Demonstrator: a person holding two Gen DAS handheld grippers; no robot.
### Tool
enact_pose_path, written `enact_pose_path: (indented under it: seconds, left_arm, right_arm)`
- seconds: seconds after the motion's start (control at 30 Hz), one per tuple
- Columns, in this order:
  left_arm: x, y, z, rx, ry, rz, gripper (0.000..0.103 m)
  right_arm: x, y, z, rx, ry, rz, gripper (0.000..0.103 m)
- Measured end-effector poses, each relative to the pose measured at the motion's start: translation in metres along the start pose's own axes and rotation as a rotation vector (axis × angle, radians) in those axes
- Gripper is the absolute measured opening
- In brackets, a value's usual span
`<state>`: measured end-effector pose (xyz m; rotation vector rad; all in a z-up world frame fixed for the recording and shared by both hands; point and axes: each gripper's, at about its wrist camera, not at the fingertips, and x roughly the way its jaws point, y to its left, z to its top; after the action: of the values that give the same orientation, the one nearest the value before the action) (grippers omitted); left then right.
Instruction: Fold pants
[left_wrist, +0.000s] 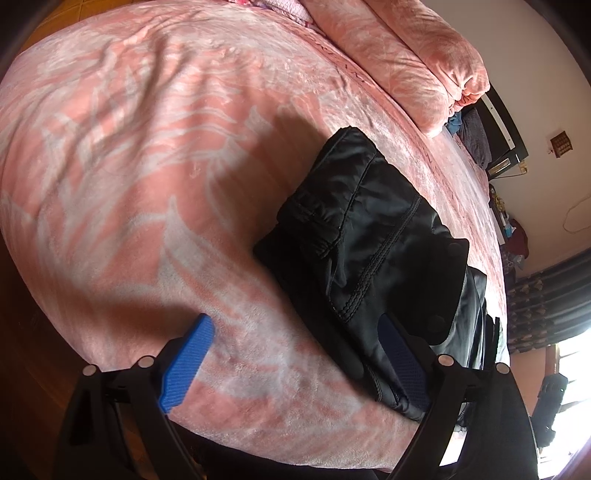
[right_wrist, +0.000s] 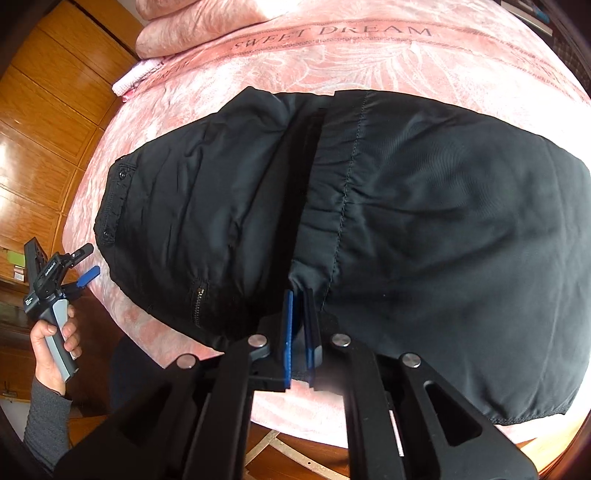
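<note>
Black pants lie folded on a pink patterned bed blanket. In the right wrist view a folded layer with a gathered seam lies over the right part, and the waistband end with snaps and a zipper points left. My right gripper is shut on the near edge of that folded layer. My left gripper is open and empty, its blue fingers spread over the blanket beside the waistband end of the pants. It also shows in the right wrist view, held off the bed's left edge.
A folded pink quilt lies at the head of the bed. Wooden cabinets stand to the left. A dark headboard and a cluttered side table are at the far right, by a curtained window.
</note>
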<state>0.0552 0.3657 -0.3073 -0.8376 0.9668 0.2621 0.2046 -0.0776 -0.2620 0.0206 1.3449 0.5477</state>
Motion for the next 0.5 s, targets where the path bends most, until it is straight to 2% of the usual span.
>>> enact_pose_path:
  seconds: [0.07,0.13,0.2,0.27,0.37,0.47,0.5]
  left_arm:
    - [-0.002,0.004,0.003,-0.020,0.001,-0.012,0.091]
    - [-0.003,0.012,0.006,-0.070,0.011,-0.046,0.091]
    - [-0.003,0.017,0.009,-0.119,0.016,-0.087,0.091]
    - [-0.003,0.021,0.011,-0.161,0.018,-0.136,0.092]
    - [0.001,0.026,0.015,-0.230,0.030,-0.199,0.093]
    - [0.007,0.026,0.019,-0.266,0.036,-0.212,0.093]
    - [0.010,0.026,0.020,-0.277,0.037,-0.216,0.093]
  right_arm:
    - [-0.006,0.004,0.003,-0.030,0.010,0.019,0.035]
    - [-0.016,0.010,0.008,-0.072,0.005,0.017,0.047]
    - [-0.028,0.014,0.016,-0.105,0.003,0.041,0.050]
    - [-0.038,0.017,0.026,-0.131,0.008,0.070,0.064]
    - [-0.049,0.023,0.043,-0.171,0.009,0.094,0.068]
    - [-0.052,0.029,0.059,-0.200,0.026,0.111,0.080]
    - [-0.052,0.032,0.065,-0.208,0.032,0.116,0.081]
